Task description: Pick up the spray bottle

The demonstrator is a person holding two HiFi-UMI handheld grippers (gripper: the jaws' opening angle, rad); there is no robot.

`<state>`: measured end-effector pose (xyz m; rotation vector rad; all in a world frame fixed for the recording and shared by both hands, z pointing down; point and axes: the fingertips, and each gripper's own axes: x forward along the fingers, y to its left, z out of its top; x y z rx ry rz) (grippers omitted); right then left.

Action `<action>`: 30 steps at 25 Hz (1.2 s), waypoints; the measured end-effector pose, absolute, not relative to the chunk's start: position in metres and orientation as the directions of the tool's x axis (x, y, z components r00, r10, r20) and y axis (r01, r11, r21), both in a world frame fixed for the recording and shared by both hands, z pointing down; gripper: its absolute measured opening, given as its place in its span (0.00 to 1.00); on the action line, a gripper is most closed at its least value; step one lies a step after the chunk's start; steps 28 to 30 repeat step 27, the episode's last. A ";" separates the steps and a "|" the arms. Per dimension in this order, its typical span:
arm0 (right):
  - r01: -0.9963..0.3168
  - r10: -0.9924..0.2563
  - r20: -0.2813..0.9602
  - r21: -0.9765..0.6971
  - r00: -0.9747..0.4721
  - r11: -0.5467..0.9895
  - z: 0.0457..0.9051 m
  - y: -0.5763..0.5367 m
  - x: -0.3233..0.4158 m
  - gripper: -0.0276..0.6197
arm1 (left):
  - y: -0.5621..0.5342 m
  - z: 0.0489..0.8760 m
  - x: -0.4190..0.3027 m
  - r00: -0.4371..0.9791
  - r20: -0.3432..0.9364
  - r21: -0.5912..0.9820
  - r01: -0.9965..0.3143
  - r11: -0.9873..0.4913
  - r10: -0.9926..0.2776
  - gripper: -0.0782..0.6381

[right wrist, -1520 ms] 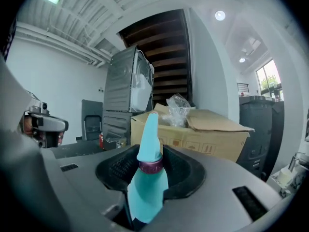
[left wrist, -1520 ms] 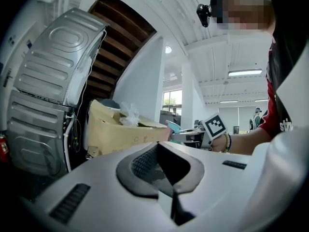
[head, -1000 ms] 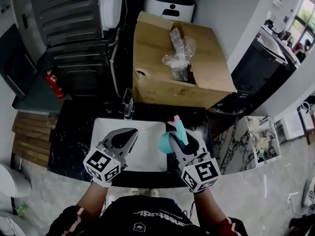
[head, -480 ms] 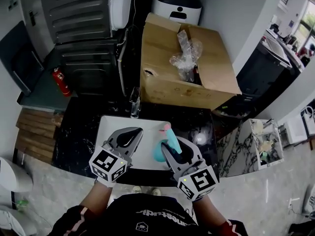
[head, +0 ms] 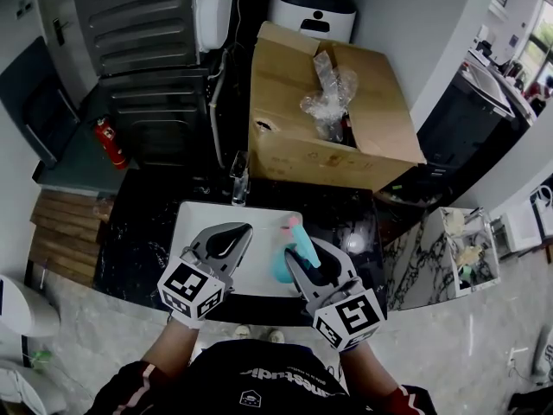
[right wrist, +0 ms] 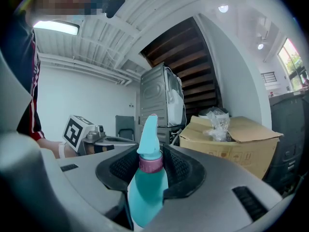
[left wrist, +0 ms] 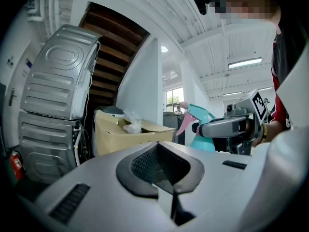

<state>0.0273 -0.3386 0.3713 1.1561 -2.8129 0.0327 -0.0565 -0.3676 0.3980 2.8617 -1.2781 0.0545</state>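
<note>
A teal spray bottle (head: 282, 267) with a pink trigger and collar is off the counter, held above the right part of the white basin (head: 194, 223). My right gripper (head: 308, 256) is shut on it, its pads pressing just below the collar of the bottle (right wrist: 146, 180), whose nozzle points away from me. In the left gripper view the bottle (left wrist: 206, 125) and right gripper (left wrist: 223, 127) show at the right. My left gripper (head: 232, 233) hovers level over the basin's left part, jaws shut with nothing between them.
The basin sits in a black marble counter (head: 138, 240) with a faucet (head: 239, 180) behind it. Beyond stands an open cardboard box (head: 302, 137) with crumpled plastic wrap. Stacked grey appliances (head: 138, 33) and a red fire extinguisher (head: 110, 143) are at the left.
The right gripper with the bottle drew slightly left and toward me in the head view, then held still. The left gripper has hardly moved.
</note>
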 end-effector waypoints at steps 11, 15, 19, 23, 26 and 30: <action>-0.700 -0.698 0.106 0.031 -0.708 0.714 0.373 -0.334 0.026 0.32 | -0.364 0.397 -0.055 0.675 0.030 -0.008 -0.738 -0.675 -0.738 0.13; -0.700 -0.699 0.105 0.032 -0.707 0.713 0.371 -0.333 0.027 0.32 | -0.363 0.396 -0.055 0.676 0.031 -0.005 -0.736 -0.677 -0.736 0.13; -0.704 -0.704 0.105 0.036 -0.703 0.709 0.373 -0.332 0.029 0.32 | -0.361 0.397 -0.055 0.678 0.034 -0.009 -0.734 -0.679 -0.734 0.13; -0.708 -0.707 0.109 0.032 -0.699 0.705 0.373 -0.332 0.030 0.32 | -0.361 0.396 -0.053 0.684 0.034 -0.011 -0.729 -0.684 -0.729 0.13; -0.711 -0.710 0.110 0.034 -0.696 0.702 0.374 -0.331 0.032 0.32 | -0.360 0.395 -0.052 0.686 0.033 -0.011 -0.727 -0.686 -0.727 0.13; -0.711 -0.710 0.110 0.036 -0.696 0.703 0.374 -0.331 0.032 0.32 | -0.360 0.395 -0.051 0.686 0.033 -0.011 -0.727 -0.687 -0.727 0.13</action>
